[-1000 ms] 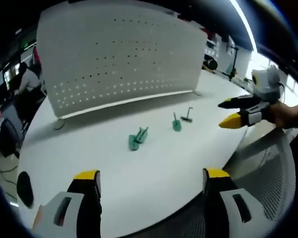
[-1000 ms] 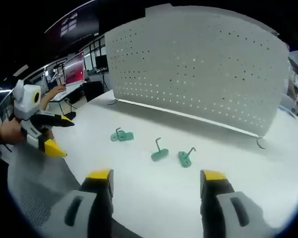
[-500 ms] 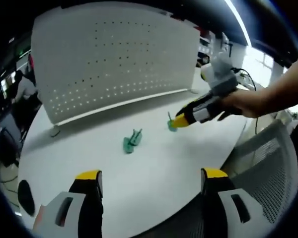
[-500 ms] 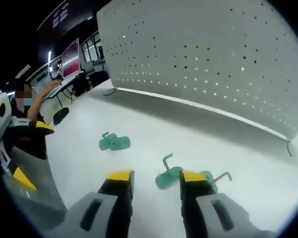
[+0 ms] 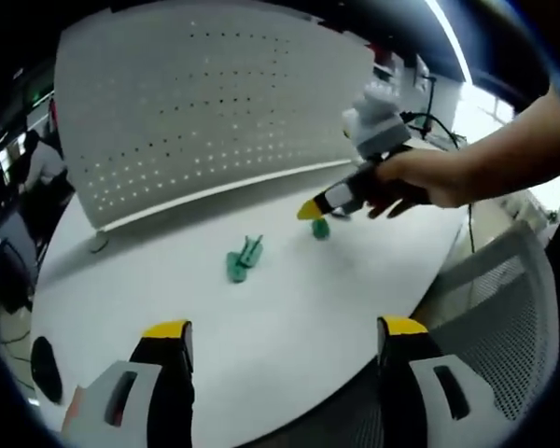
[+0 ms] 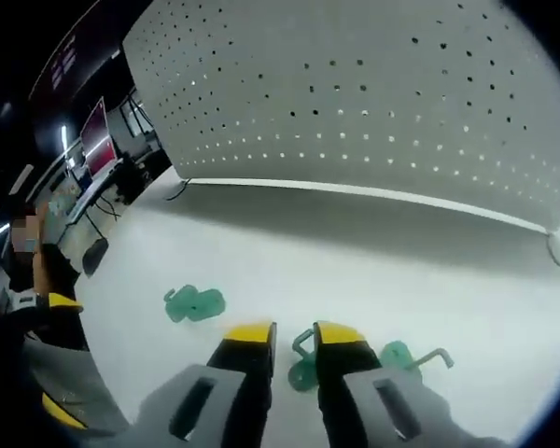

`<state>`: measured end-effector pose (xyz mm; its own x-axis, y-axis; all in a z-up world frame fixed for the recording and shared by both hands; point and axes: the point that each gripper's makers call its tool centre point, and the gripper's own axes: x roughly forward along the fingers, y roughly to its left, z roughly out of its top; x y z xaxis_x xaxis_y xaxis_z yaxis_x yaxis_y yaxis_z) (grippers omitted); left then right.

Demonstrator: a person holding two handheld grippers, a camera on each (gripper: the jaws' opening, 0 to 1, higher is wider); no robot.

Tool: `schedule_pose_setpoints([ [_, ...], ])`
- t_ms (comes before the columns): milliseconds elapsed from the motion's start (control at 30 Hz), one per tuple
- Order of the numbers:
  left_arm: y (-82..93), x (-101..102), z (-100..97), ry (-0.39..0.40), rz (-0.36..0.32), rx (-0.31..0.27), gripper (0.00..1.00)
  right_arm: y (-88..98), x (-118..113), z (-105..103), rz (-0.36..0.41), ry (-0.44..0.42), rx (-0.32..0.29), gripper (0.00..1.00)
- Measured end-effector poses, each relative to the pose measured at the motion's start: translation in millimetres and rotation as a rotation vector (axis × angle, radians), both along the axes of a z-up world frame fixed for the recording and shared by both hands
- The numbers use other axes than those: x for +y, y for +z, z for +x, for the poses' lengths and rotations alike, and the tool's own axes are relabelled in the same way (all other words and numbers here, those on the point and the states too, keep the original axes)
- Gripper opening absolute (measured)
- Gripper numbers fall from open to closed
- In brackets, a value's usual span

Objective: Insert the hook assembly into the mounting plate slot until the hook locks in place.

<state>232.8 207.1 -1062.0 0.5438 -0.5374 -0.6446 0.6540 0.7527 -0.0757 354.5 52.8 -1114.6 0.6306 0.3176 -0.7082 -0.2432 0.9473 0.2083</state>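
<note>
Your left gripper (image 5: 278, 341) sits nearest in the left gripper view, its yellow-tipped fingers (image 5: 165, 330) spread wide with nothing between them, over the near edge of the white round bench (image 5: 289, 308). Your right gripper (image 6: 285, 334) is low over the bench in the right gripper view, its fingers drawn close with only a thin gap, and just beyond the tips lies a green plastic hook assembly with a bent grey wire hook (image 6: 303, 362); you cannot tell whether the fingers touch it, and its base is partly hidden behind the right finger. Just beside it, to the right in that view, a second green hook piece with a longer grey wire arm (image 6: 406, 357) lies on the bench. Well apart to the left, a third green piece, flat and lobed (image 6: 194, 303), lies alone. In the left gripper view the same pieces read as small teal shapes: the lone one (image 5: 242, 260) at mid-bench, and another (image 5: 320, 227) right under the tip of your right gripper (image 5: 310, 211), which your hand (image 5: 420, 182) holds tilted down toward it. Behind all of them stands the white perforated mounting plate (image 6: 373, 103), upright on thin wire feet at the far side of the bench, curved in both views by the lens, its rows of small holes bare.
</note>
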Motion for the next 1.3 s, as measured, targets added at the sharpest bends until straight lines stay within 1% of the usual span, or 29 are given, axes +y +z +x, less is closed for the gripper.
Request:
schedule_pose_setpoints([
  [100,-0.3,0.2,-0.1,0.001,0.001,0.003,0.82,-2.5,0.9,-1.2,0.000,0.011,0.019,0.09],
  [167,-0.4,0.3,0.0,0.000,0.003,0.002,0.82,-2.5,-0.4,-1.5,-0.011,0.018,0.018,0.04],
  [267,-0.7,0.5,-0.1,0.000,0.006,0.002,0.81,-2.4,-2.2,-2.1,-0.026,0.024,0.017,0.03],
  [367,-1.0,0.0,-0.8,-0.003,0.007,0.004,0.81,-0.9,-3.2,-3.5,-0.025,0.024,0.021,0.02],
  [433,-1.4,-0.3,-1.1,-0.005,0.008,0.004,0.81,3.0,-4.9,-3.9,-0.030,0.026,0.007,0.00],
  [600,-1.2,-0.3,-1.3,-0.006,0.008,0.005,0.81,12.7,-8.4,-4.2,-0.027,0.026,-0.023,0.00],
  [667,0.7,0.4,-0.5,-0.005,0.008,-0.004,0.83,20.3,-8.8,-3.8,-0.016,0.021,-0.045,0.00],
  [700,2.7,1.4,1.0,-0.002,0.010,-0.020,0.85,25.5,-8.8,-2.6,-0.002,0.015,-0.061,0.00],
  [733,3.5,2.9,1.3,-0.001,0.012,-0.021,0.88,29.2,-8.5,-2.3,0.005,0.014,-0.072,0.00],
  [767,3.5,5.3,1.8,0.014,0.005,-0.008,0.90,34.2,-7.5,-1.7,0.016,0.015,-0.087,0.00],
  [800,2.7,8.2,-0.3,0.048,-0.023,0.043,0.91,39.3,-6.3,-1.5,0.027,0.014,-0.101,0.00],
  [833,3.2,9.6,-0.2,0.057,-0.028,0.053,0.92,46.5,-6.0,-0.9,0.032,0.014,-0.121,0.00],
  [867,8.3,13.2,3.5,0.073,-0.043,0.051,0.92,54.3,-5.5,1.1,0.028,0.022,-0.158,0.00],
  [900,12.1,15.4,5.8,0.085,-0.052,0.049,0.92,68.4,-5.2,3.7,0.020,0.034,-0.227,0.00],
  [967,23.7,16.2,12.5,0.110,-0.090,0.052,0.91,79.9,-4.9,0.2,0.025,0.038,-0.253,0.00],
  [1000,31.1,13.7,16.8,0.106,-0.112,0.049,0.89,89.9,-4.5,-0.9,0.045,0.030,-0.282,0.00],
  [1033,36.3,11.9,19.9,0.109,-0.127,0.046,0.84,97.3,-4.3,-3.0,0.068,0.024,-0.291,0.00],
  [1067,43.7,8.9,24.4,0.099,-0.132,0.031,0.81,102.0,-2.9,-4.9,0.082,0.025,-0.297,0.00],
  [1100,48.6,6.9,28.4,0.095,-0.139,0.017,0.78,110.6,1.3,-7.7,0.123,0.021,-0.307,0.00],
  [1133,52.8,4.6,32.9,0.101,-0.143,0.018,0.77,116.4,4.5,-10.3,0.148,0.021,-0.315,0.00],
  [1167,57.1,0.7,36.4,0.104,-0.169,0.015,0.77,121.5,7.0,-12.7,0.167,0.022,-0.322,0.00],
  [1200,60.5,-3.4,39.0,0.108,-0.192,0.018,0.78,127.4,10.1,-17.8,0.179,0.025,-0.327,0.00],
  [1233,63.9,-9.7,40.6,0.114,-0.228,0.042,0.79,129.7,11.8,-19.1,0.190,0.025,-0.331,0.00],
  [1267,65.3,-13.2,41.7,0.113,-0.245,0.054,0.78,138.1,19.4,-23.5,0.241,0.026,-0.344,0.00],
  [1300,66.6,-16.2,42.4,0.112,-0.257,0.066,0.77,140.9,21.1,-27.6,0.245,0.024,-0.341,0.00],
])
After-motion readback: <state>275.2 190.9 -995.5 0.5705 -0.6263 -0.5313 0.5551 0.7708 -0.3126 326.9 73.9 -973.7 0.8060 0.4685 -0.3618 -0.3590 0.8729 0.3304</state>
